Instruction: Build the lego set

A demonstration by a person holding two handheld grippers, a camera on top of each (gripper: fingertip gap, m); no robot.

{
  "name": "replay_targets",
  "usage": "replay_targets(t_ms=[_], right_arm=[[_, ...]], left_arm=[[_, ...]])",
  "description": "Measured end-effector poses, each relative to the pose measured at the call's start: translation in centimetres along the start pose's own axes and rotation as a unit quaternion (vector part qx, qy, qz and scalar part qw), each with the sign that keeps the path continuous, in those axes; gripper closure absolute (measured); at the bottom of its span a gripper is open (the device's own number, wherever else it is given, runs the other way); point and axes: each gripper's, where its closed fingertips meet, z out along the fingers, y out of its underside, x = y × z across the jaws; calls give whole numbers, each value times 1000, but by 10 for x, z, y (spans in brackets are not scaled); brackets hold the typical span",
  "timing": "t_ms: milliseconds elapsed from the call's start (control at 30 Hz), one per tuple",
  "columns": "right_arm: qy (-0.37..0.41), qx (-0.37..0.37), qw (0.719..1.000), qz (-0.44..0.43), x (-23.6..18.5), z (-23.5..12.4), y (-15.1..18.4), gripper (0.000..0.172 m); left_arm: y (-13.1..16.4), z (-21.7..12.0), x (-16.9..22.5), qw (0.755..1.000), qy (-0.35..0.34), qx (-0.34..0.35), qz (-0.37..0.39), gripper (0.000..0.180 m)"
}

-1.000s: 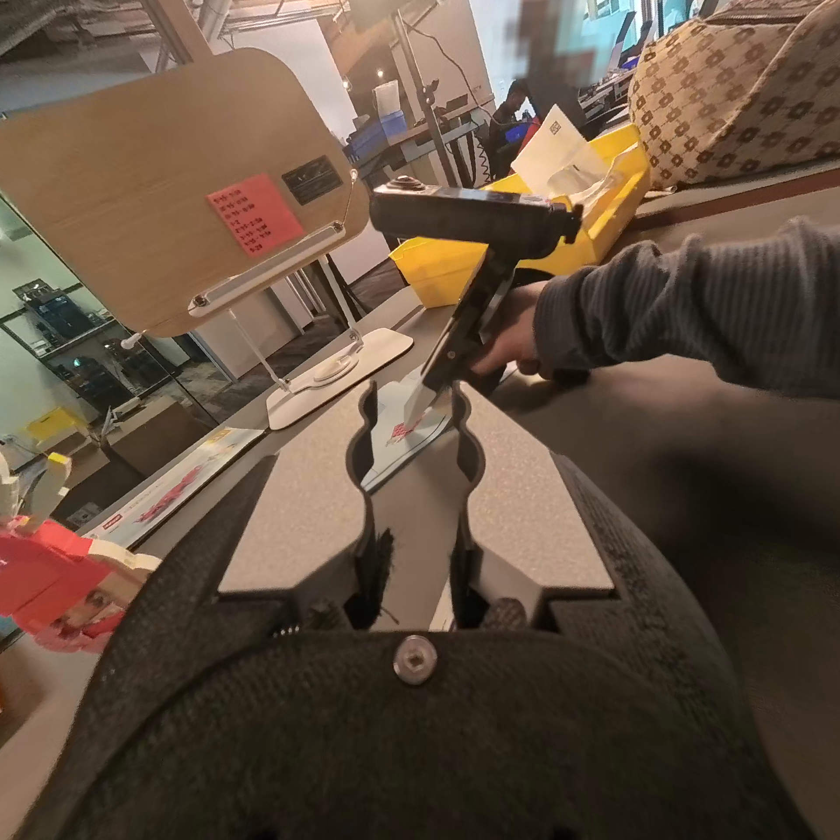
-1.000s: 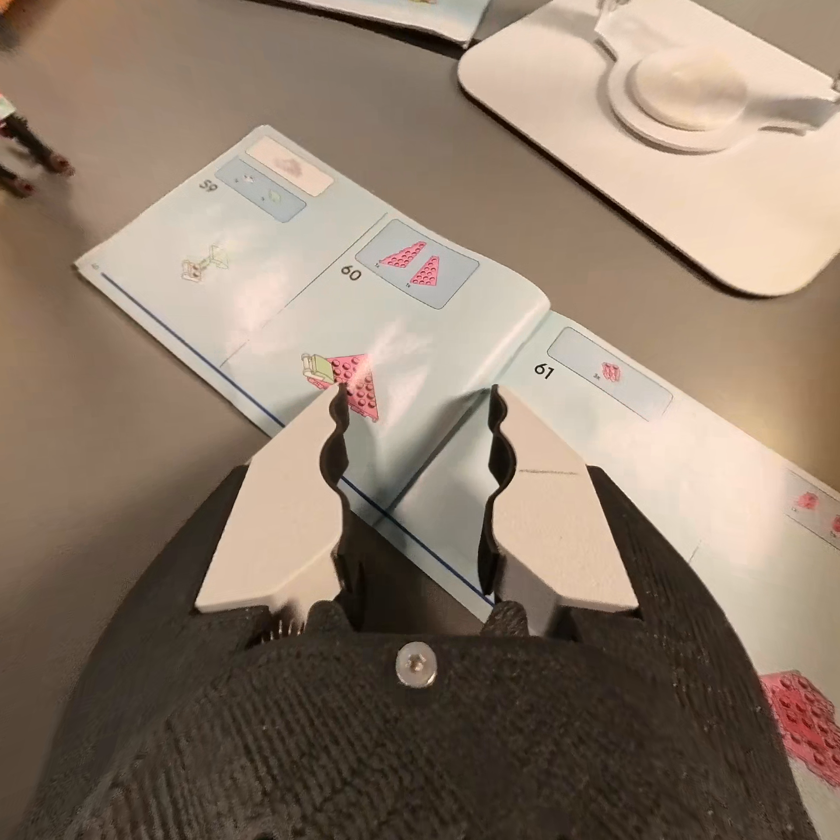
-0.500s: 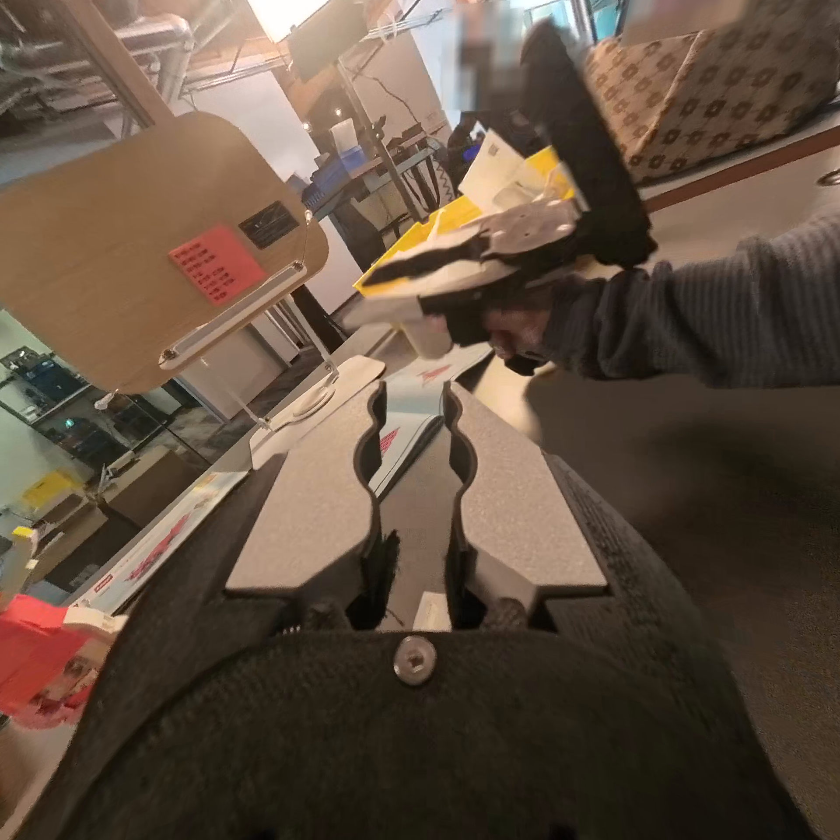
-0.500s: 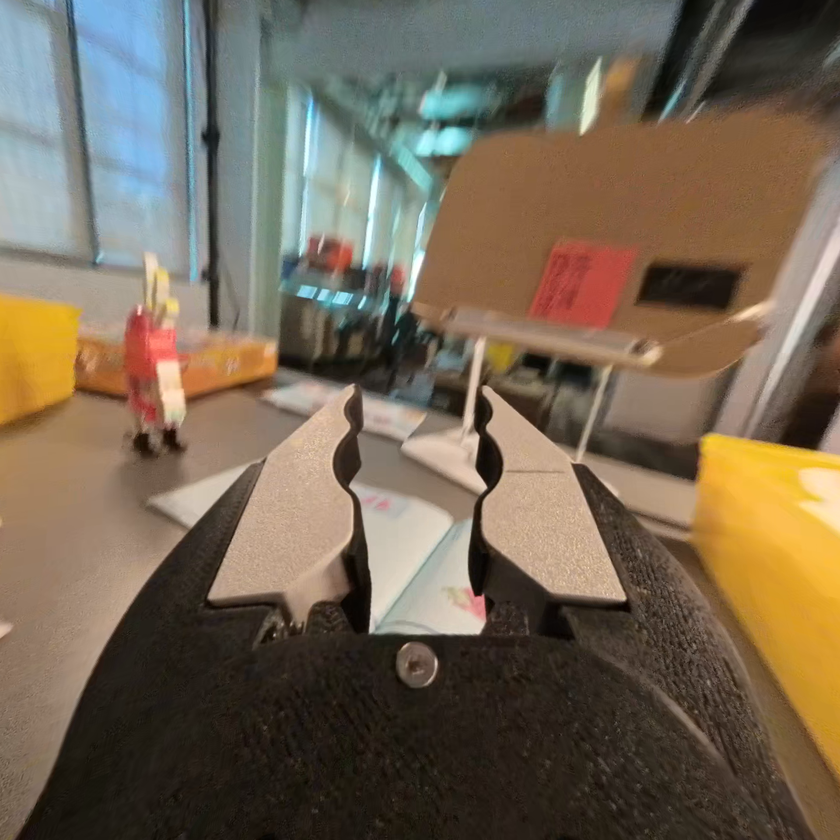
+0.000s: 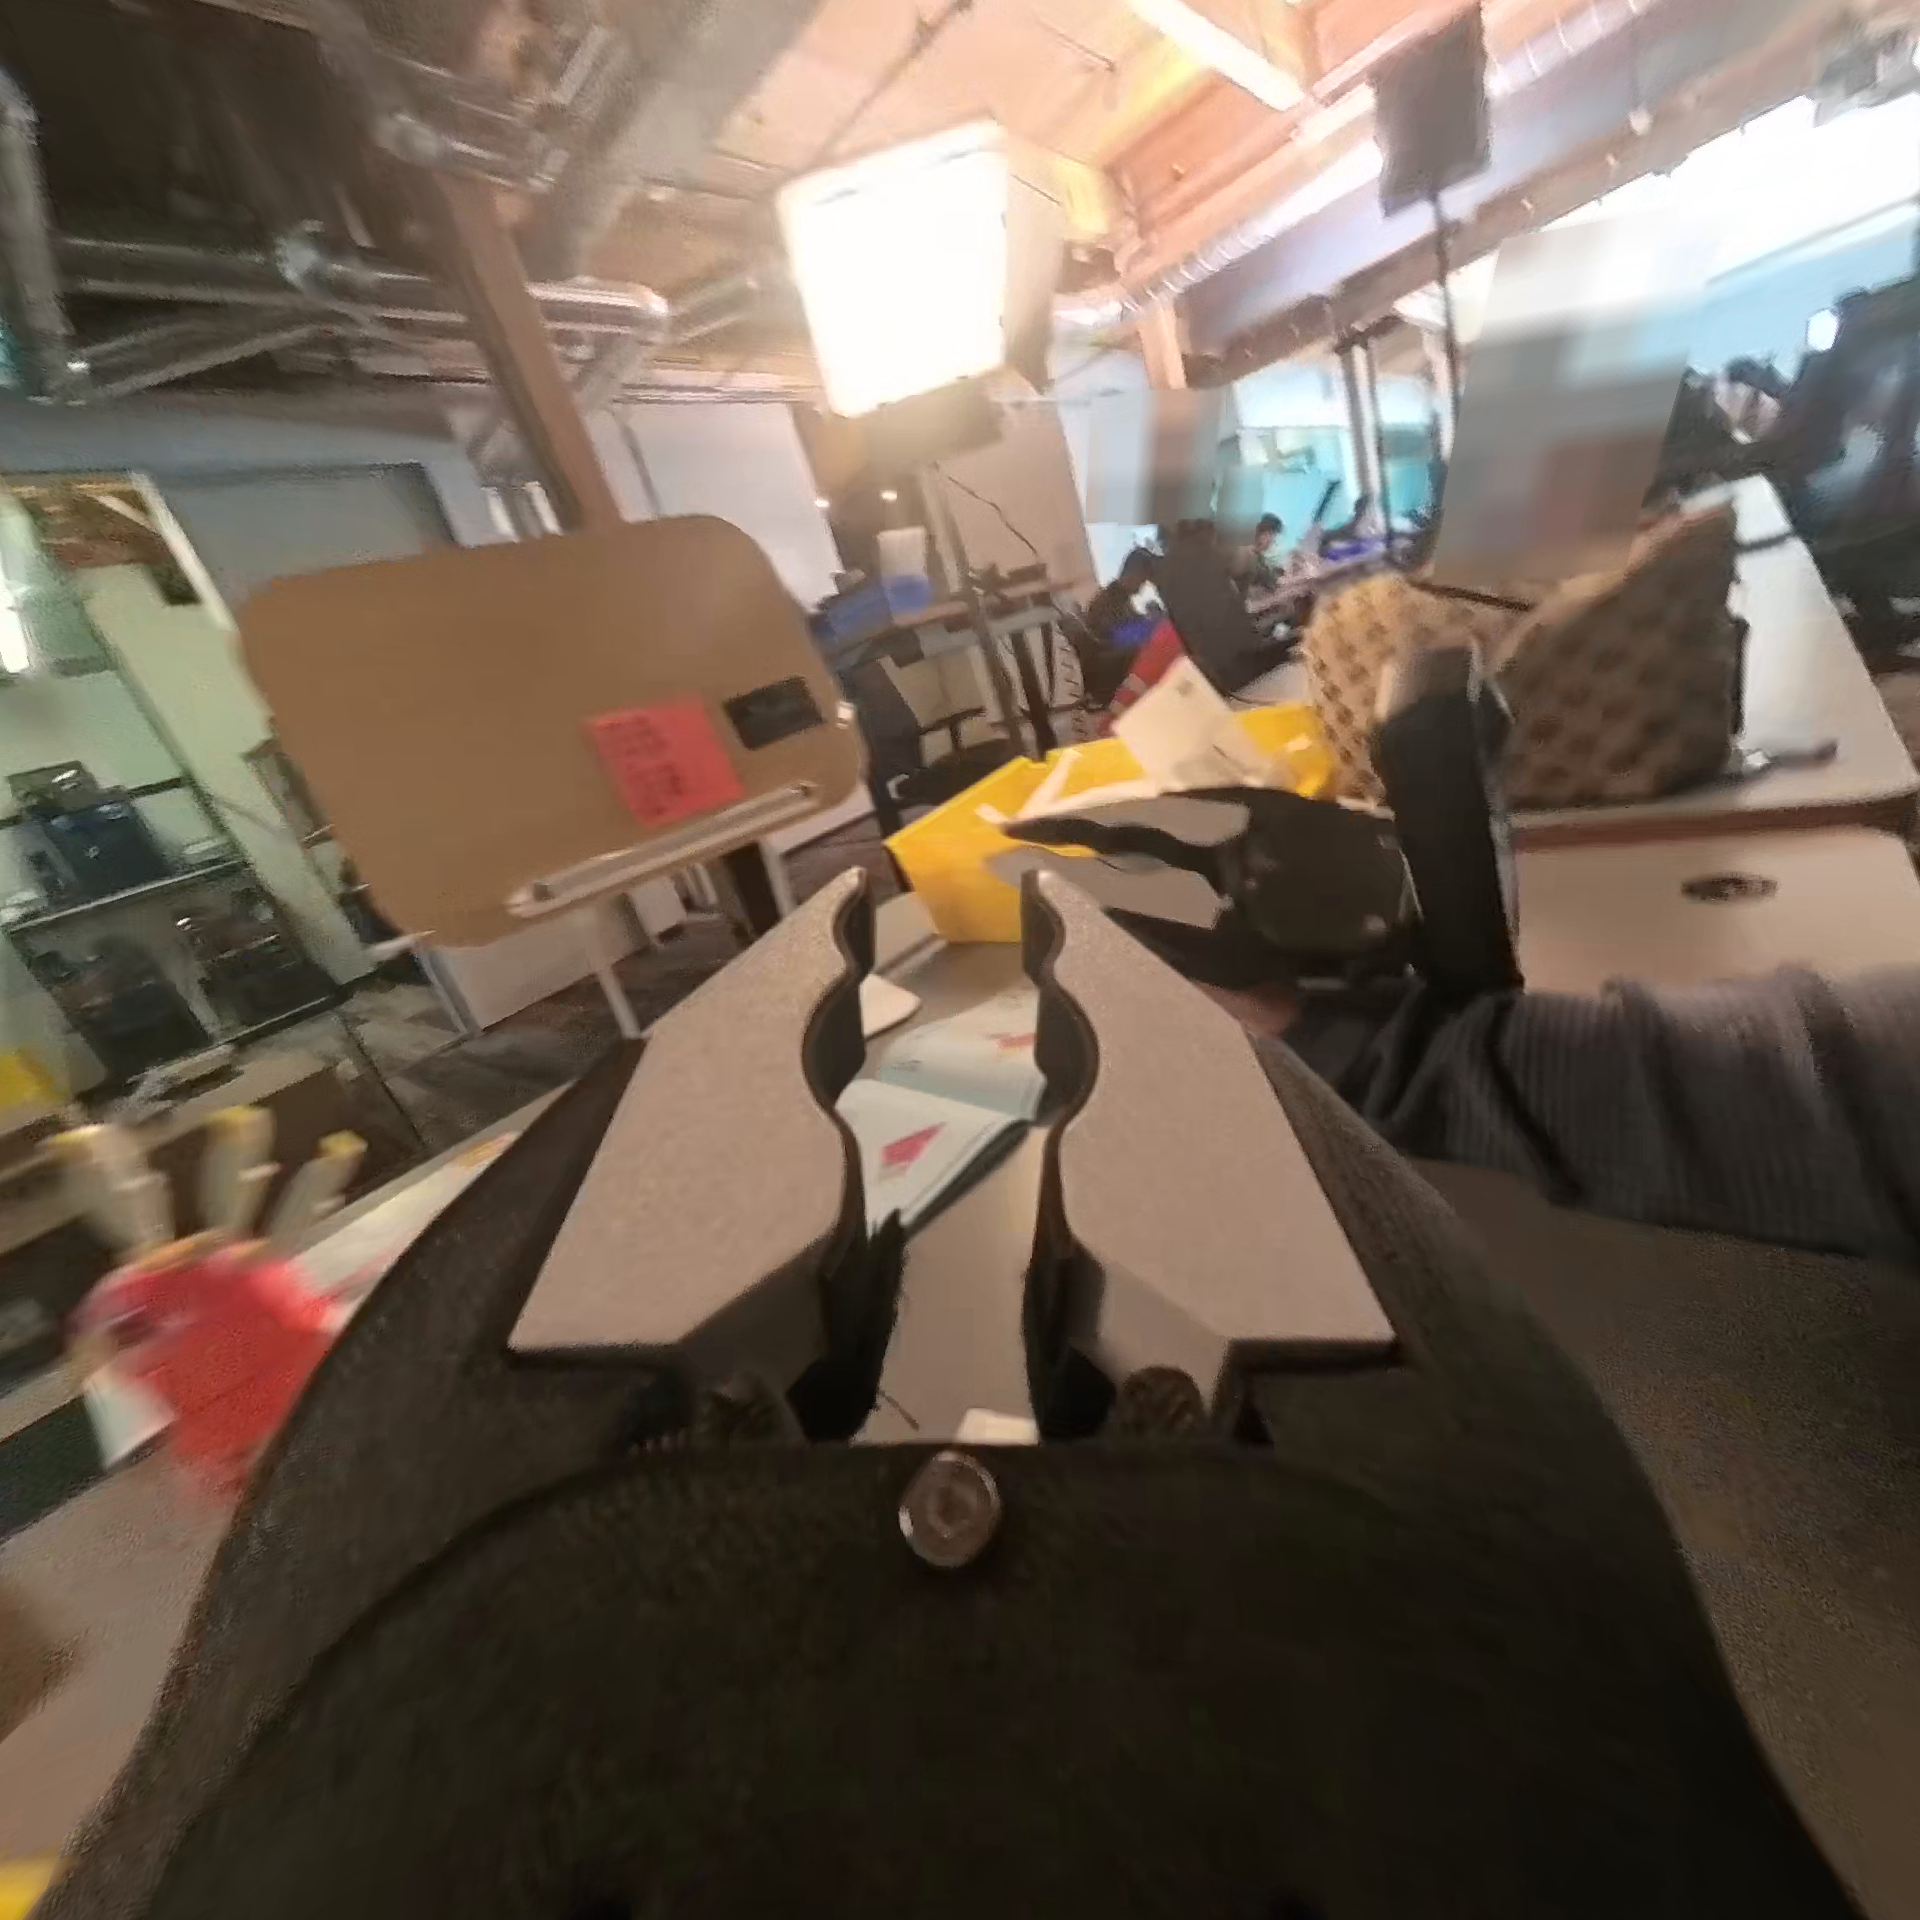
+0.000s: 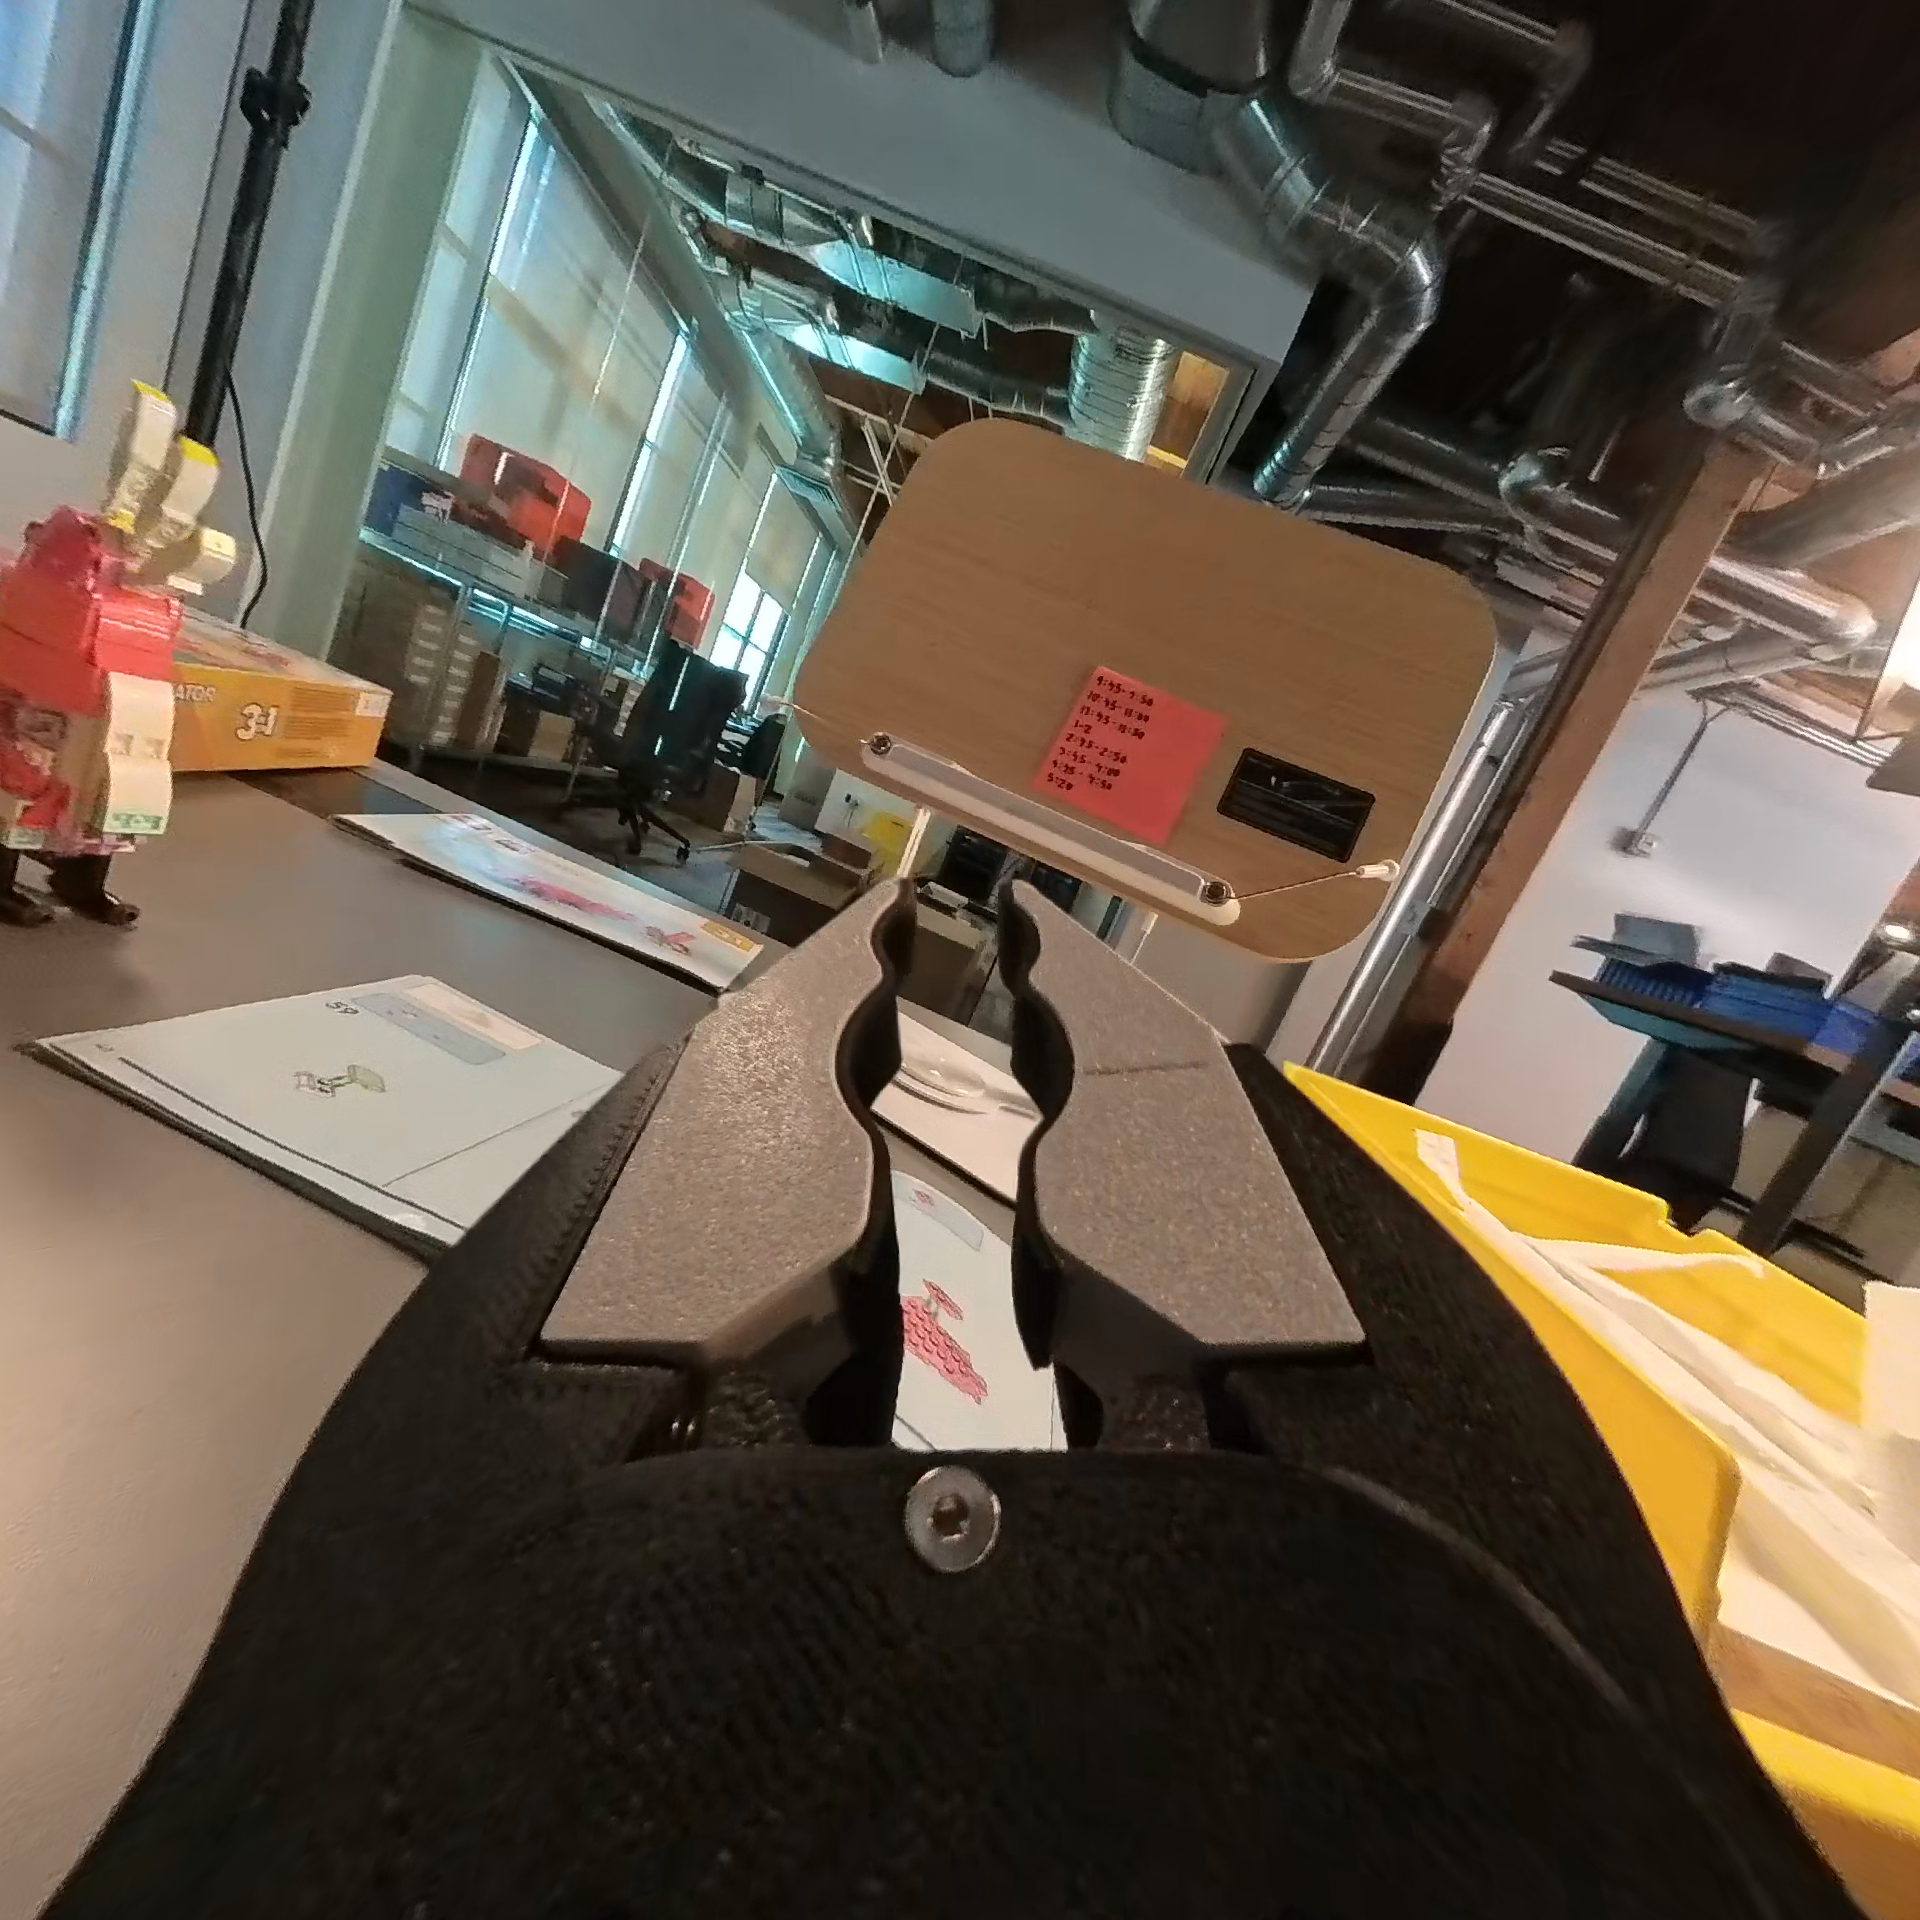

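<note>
My left gripper (image 5: 945, 883) is open and empty, raised above the grey table (image 5: 1714, 1455). An open pale-blue instruction booklet (image 5: 935, 1091) lies on the table beyond its fingers. My right gripper (image 6: 956, 891) is open by a narrow gap with nothing between its pads. It is tilted up over the same booklet (image 6: 343, 1081) and points at a wooden book stand (image 6: 1143, 644). In the left wrist view the right gripper (image 5: 1122, 852) shows to the right, held by a hand in a grey sleeve (image 5: 1662, 1101).
The wooden stand (image 5: 520, 707) bears a red note and has a white base (image 6: 966, 1101). A yellow bin (image 6: 1507, 1247) with white papers is at the right. A red brick figure (image 6: 83, 665), an orange box (image 6: 270, 707) and a second booklet (image 6: 540, 873) are at the left. The tips of one gripper are about 20 cm away from the tips of the other. From either gripper's tips it is about 25 cm to the red brick figure (image 6: 83, 665). My left wrist view (image 5: 315, 1338) looks at it from another angle.
My right gripper rose from pointing down at the booklet to nearly level, and its jaws narrowed on air. My left gripper tilted upward; its gap stayed much the same.
</note>
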Motion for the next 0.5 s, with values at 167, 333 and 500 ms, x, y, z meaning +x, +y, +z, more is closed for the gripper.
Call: replay_targets(t_ms=[167,333,500], right_arm=[[0,-4,1000,6,0,1,2,159],[20,-11,1000,13,8,2,6,155],[15,-24,1000,1,5,4,10,156]], left_arm=[[-30,-89,-107,983,-165,-49,-71,151],[-35,-190,-200,940,-305,-96,-118,144],[-10,-208,-202,926,-279,-151,-206,130]])
